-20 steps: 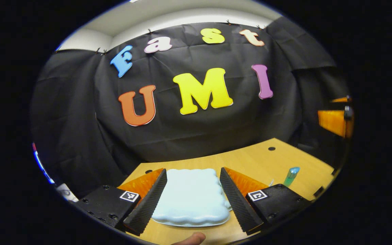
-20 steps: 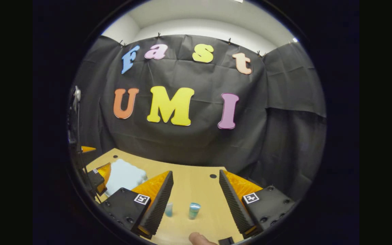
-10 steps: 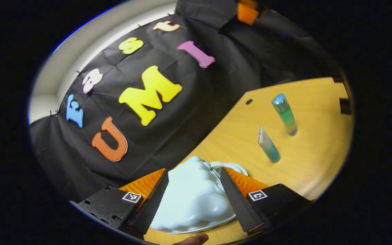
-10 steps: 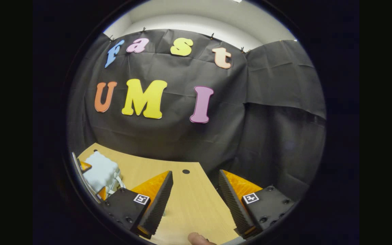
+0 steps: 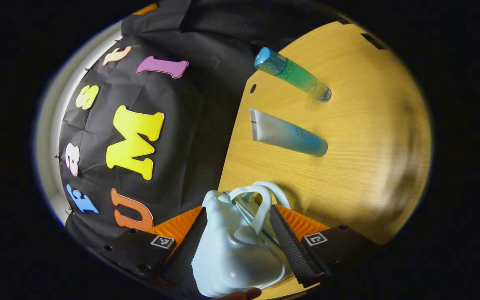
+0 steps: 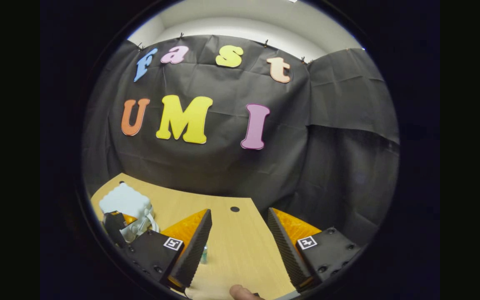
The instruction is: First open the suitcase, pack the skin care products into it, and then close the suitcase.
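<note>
The pale blue suitcase [image 5: 231,254] is clamped between both fingers of the left gripper [image 5: 236,250], tipped up on the wooden table [image 5: 369,137] with its long axis along the fingers and its handle [image 5: 256,198] pointing away from the camera. In the left gripper view, the tube [image 5: 286,135] and the bottle [image 5: 292,75] are seen just beyond the handle, side by side, seemingly standing upright. The right gripper [image 6: 240,250] is held spread wide over bare table, gripping nothing.

Setting: staged recording booth, not a lived-in home. Evidence: black cloth wall [image 6: 231,166] pinned up along its top edge; pale plain room wall [image 6: 244,25] above it; light wooden table [image 6: 240,246] with a round cable hole [image 6: 235,209].
</note>
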A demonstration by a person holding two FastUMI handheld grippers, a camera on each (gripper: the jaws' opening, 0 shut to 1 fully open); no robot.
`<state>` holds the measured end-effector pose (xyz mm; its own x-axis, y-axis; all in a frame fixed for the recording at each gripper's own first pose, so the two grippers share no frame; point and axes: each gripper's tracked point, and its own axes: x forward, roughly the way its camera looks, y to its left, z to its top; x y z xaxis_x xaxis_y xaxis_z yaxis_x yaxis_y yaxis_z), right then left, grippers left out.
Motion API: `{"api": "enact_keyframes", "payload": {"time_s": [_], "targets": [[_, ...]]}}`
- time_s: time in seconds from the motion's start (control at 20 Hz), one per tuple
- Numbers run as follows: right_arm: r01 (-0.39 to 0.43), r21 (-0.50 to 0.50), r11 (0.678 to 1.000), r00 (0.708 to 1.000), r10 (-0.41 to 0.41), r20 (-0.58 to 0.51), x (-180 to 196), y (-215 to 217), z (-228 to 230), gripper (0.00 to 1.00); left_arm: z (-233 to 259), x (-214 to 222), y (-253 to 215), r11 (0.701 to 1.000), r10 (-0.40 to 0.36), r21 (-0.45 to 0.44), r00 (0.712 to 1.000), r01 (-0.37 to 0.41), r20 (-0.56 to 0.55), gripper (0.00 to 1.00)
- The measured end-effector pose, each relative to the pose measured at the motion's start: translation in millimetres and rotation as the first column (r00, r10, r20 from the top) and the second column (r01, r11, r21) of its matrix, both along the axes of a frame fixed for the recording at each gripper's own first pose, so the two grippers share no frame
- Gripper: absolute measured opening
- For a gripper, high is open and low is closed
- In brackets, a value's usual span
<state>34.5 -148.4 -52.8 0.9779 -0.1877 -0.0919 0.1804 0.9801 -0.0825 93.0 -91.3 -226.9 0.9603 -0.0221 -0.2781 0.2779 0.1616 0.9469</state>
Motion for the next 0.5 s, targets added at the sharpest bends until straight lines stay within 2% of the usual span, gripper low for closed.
{"api": "enact_keyframes", "payload": {"time_s": [0.1, 0.3, 0.4, 0.45, 0.5], "targets": [[-0.003, 0.001, 1.000, 1.000, 0.003, -0.009, 3, -1, -5, 0.81, -8, 5, 5, 0.999, 0.029, 0.024, 0.999, -0.029, -0.027, 0.93], [0.011, 0.010, 1.000, 1.000, -0.011, -0.017, 7, -10, -9, 0.81, -10, 10, 0, 0.998, 0.015, 0.055, 0.999, -0.014, -0.030, 0.83], [0.016, 0.020, 1.000, 0.999, -0.015, -0.034, 7, -11, -17, 0.81, -14, 13, -2, 0.998, 0.021, 0.063, 0.999, -0.018, -0.045, 0.72], [0.015, 0.023, 1.000, 0.999, -0.014, -0.042, 8, -11, -19, 0.81, -17, 14, 0, 0.997, 0.031, 0.067, 0.998, -0.027, -0.056, 0.63], [0.017, 0.023, 1.000, 0.999, -0.016, -0.047, 8, -11, -21, 0.81, -19, 15, 1, 0.997, 0.035, 0.069, 0.997, -0.031, -0.068, 0.59]]}}
